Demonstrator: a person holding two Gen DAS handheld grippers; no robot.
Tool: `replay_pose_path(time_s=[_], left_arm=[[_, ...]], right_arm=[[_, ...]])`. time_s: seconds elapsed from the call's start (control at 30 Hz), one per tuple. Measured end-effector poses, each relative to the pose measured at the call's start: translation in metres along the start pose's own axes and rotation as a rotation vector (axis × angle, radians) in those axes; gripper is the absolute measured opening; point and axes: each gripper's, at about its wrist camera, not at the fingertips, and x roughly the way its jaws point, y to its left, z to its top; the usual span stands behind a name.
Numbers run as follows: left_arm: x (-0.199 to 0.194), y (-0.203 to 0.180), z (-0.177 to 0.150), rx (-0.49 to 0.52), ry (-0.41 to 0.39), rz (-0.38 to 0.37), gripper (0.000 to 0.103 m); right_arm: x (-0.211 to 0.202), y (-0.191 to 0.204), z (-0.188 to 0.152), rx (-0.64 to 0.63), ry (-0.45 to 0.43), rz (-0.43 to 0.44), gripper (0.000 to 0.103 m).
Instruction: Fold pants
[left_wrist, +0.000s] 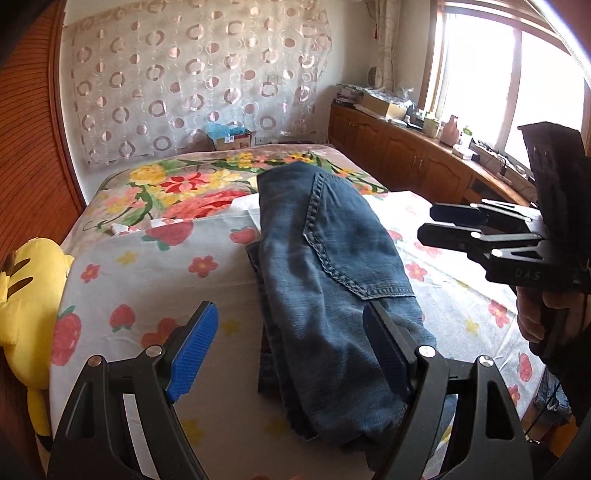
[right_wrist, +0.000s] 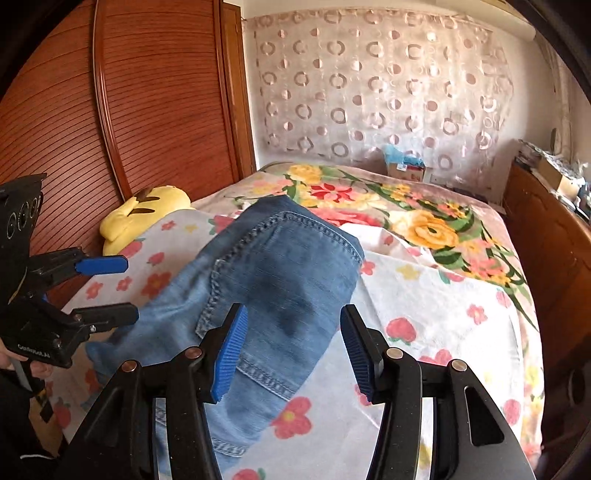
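Note:
Blue denim pants (left_wrist: 328, 266) lie folded in a long bundle on the bed, a back pocket on top; they also show in the right wrist view (right_wrist: 273, 280). My left gripper (left_wrist: 291, 354) is open and empty, above the near end of the pants, its right finger over the denim. It also shows from the side in the right wrist view (right_wrist: 125, 288). My right gripper (right_wrist: 291, 350) is open and empty, just above the pants' near edge. In the left wrist view it (left_wrist: 430, 223) hovers to the right of the pants.
The bed has a white flowered sheet (left_wrist: 147, 280) and a floral blanket (right_wrist: 424, 221) at the far end. A yellow plush toy (left_wrist: 26, 295) sits at the bed's left edge by a wooden wardrobe (right_wrist: 110, 110). Wooden cabinets (left_wrist: 406, 155) line the right side.

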Motion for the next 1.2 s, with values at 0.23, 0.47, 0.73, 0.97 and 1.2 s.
replay_pose_path(time_s=[0.23,0.47,0.73,0.97,1.2], left_arm=[[0.020,0.000,-0.007,0.000,0.056,0.016,0.081],[0.039,0.007,-0.022,-0.028,0.114,0.032,0.082],[0.044,0.009,-0.026,-0.034,0.122,0.035,0.083],[0.048,0.014,-0.029,-0.053,0.126,0.030,0.083],[0.049,0.013,-0.024,-0.047,0.150,0.046,0.085]], right_arm=[[0.028,-0.002,0.028,-0.015,0.014,0.004,0.064],[0.072,-0.023,0.036,-0.019,0.033,0.016,0.067],[0.117,-0.051,0.054,0.029,0.055,0.033,0.075],[0.153,-0.056,0.046,0.049,0.091,0.072,0.076],[0.157,-0.073,0.044,0.130,0.104,0.154,0.079]])
